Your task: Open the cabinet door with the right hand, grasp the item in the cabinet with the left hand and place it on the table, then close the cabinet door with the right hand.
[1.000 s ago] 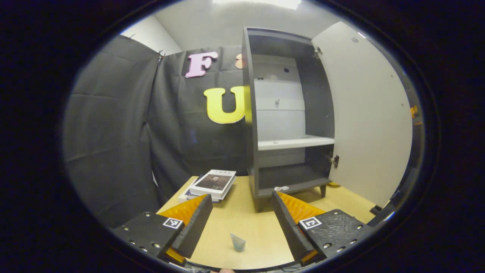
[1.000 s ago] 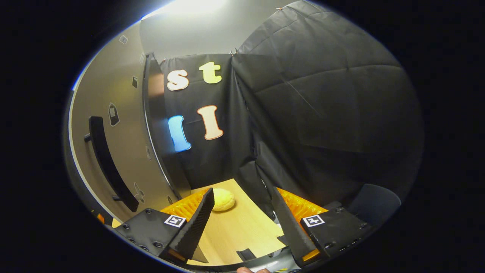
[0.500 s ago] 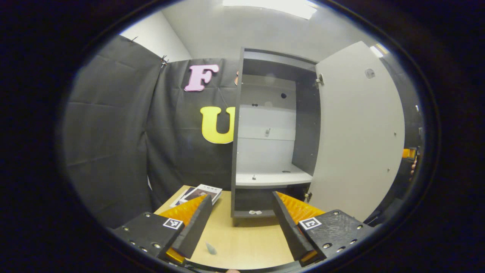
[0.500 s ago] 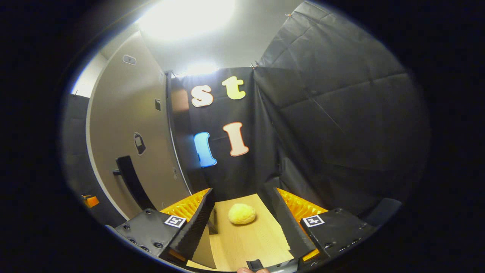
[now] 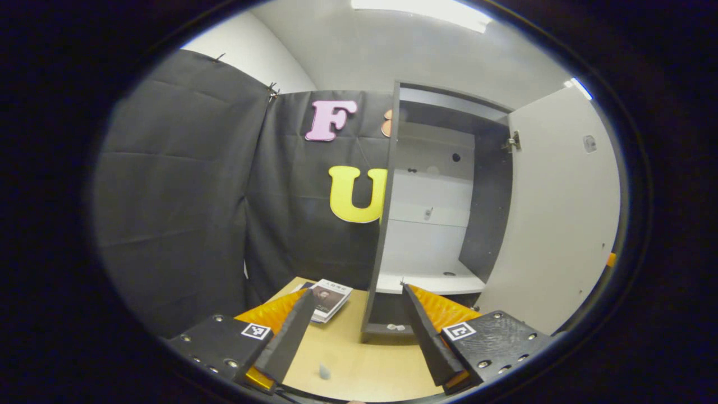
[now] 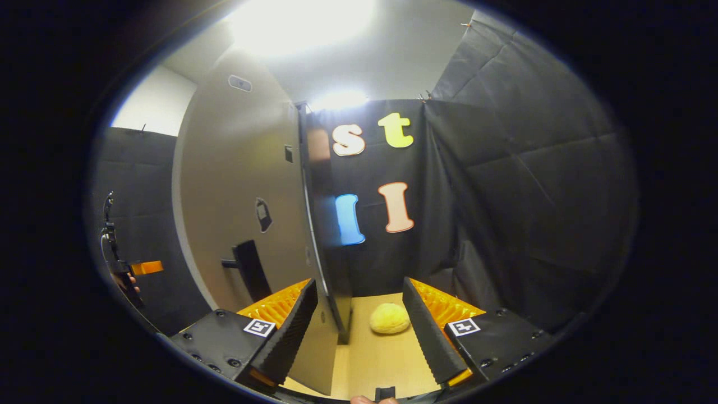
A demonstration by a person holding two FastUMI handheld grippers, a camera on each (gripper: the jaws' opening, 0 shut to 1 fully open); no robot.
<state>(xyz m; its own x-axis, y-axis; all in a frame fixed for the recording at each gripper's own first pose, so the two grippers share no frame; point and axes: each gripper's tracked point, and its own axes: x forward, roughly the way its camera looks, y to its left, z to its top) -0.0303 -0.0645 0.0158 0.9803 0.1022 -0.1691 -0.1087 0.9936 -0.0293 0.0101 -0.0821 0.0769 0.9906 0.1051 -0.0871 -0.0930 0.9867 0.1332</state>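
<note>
In the left gripper view, the left gripper (image 5: pixel 353 331) hangs over the table (image 5: pixel 364 367) with its jaws apart and nothing between them. The cabinet (image 5: pixel 435 224) stands open, its door (image 5: pixel 552 224) swung right. A small pale item (image 5: pixel 324 371) lies near the table's front edge (books (image 5: pixel 330 294) toward the far left corner).

In the right gripper view, the right gripper (image 6: pixel 359 328) is spread, empty, straddling the door's (image 6: pixel 247 185) free edge without touching; handle (image 6: pixel 249 269) left, a yellow lump (image 6: pixel 389 319) beyond.

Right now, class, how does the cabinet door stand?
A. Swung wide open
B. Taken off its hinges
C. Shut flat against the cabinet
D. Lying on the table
A: in the left gripper view the cabinet door hangs open, baring the cabinet shelves.
</note>
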